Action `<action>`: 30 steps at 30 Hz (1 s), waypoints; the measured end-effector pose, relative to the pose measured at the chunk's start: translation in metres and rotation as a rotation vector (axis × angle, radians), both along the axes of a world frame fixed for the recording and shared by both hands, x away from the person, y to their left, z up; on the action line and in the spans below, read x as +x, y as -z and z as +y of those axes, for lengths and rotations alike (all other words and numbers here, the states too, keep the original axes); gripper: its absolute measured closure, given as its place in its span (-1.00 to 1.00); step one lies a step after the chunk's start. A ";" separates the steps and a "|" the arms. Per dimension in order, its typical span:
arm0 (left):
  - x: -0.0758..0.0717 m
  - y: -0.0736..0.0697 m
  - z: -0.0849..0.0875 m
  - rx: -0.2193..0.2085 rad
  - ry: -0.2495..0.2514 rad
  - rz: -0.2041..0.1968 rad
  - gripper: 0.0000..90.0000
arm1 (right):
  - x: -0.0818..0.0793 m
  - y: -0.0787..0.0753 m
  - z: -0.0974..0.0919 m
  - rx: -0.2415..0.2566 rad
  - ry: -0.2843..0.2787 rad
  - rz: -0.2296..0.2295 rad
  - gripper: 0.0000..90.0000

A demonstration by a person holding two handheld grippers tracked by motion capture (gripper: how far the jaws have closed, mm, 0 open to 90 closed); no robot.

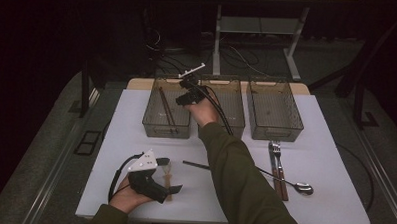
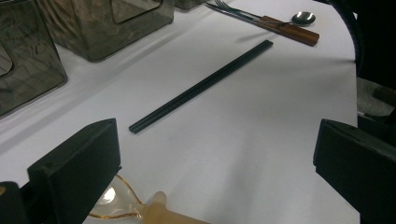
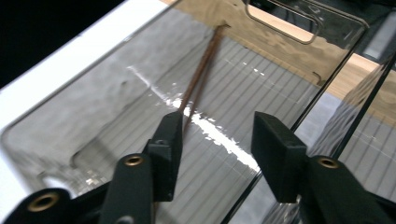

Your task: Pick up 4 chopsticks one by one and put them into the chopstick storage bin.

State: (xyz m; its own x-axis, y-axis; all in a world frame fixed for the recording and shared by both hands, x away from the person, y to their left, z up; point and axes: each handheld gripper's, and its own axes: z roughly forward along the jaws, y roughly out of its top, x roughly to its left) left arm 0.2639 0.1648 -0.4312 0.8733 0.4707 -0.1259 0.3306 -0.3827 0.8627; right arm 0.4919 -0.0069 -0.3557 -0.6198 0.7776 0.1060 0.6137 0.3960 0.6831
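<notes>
I'm hovering my right claw (image 3: pixel 215 140) over the smoky clear plastic bin (image 1: pixel 166 126) at about 11 o'clock on the table, jaws parted with nothing between them. The thin brown chopsticks (image 3: pixel 200 74) are lying on its ribbed floor. My left claw (image 2: pixel 215 154) is sitting spread wide, nothing in it, near a matte black chopstick (image 2: pixel 201 86).

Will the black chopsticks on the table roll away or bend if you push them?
The black chopsticks look straight and stiff, so they probably won't bend. Their edges look squared, so they'd likely slide, not roll. Being thin and lying flat on the smooth table, they're probably fiddly to pick up.
</notes>
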 end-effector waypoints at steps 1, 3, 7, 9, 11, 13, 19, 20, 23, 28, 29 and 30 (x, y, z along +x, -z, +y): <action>0.000 0.000 0.000 0.002 -0.001 -0.002 -1.00 | -0.003 -0.001 -0.003 0.007 -0.015 0.000 0.08; 0.000 0.000 0.000 0.004 0.000 -0.002 -1.00 | -0.009 -0.002 -0.009 0.016 -0.041 -0.009 0.03; 0.000 0.000 0.001 0.003 -0.003 0.001 -1.00 | -0.023 -0.004 -0.025 0.053 -0.090 -0.019 -0.09; 0.000 0.000 0.001 0.006 -0.004 -0.001 -1.00 | -0.030 -0.004 -0.034 0.069 -0.120 -0.028 -0.15; 0.000 0.001 0.000 0.009 -0.005 0.000 -1.00 | -0.036 -0.004 -0.042 0.078 -0.141 -0.037 -0.19; 0.000 0.001 0.000 0.003 -0.007 0.006 -1.00 | -0.041 -0.004 -0.050 0.086 -0.155 -0.040 -0.22; 0.000 0.001 0.000 0.005 -0.008 0.003 -1.00 | -0.055 -0.004 -0.073 0.110 -0.181 -0.055 -0.28; 0.000 0.001 0.000 0.006 -0.007 0.004 -1.00 | -0.058 -0.005 -0.078 0.118 -0.182 -0.057 -0.29; -0.001 0.002 -0.001 -0.009 -0.019 0.011 -1.00 | -0.064 -0.005 -0.087 0.129 -0.187 -0.059 -0.34; 0.000 0.002 0.000 0.001 -0.014 0.011 -1.00 | -0.078 -0.005 -0.103 0.158 -0.210 -0.050 -0.37; 0.000 0.002 0.000 0.007 -0.011 0.011 -1.00 | -0.082 -0.005 -0.106 0.154 -0.215 -0.052 -0.37; 0.000 0.002 0.000 0.007 -0.010 0.012 -1.00 | -0.085 -0.005 -0.109 0.150 -0.223 -0.059 -0.37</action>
State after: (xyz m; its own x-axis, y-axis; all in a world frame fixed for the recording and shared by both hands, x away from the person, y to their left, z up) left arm 0.2635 0.1648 -0.4327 0.8669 0.4805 -0.1324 0.3445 -0.3856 0.8560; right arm 0.4070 -0.1159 -0.3510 -0.7823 0.5997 0.1685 0.4804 0.4085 0.7761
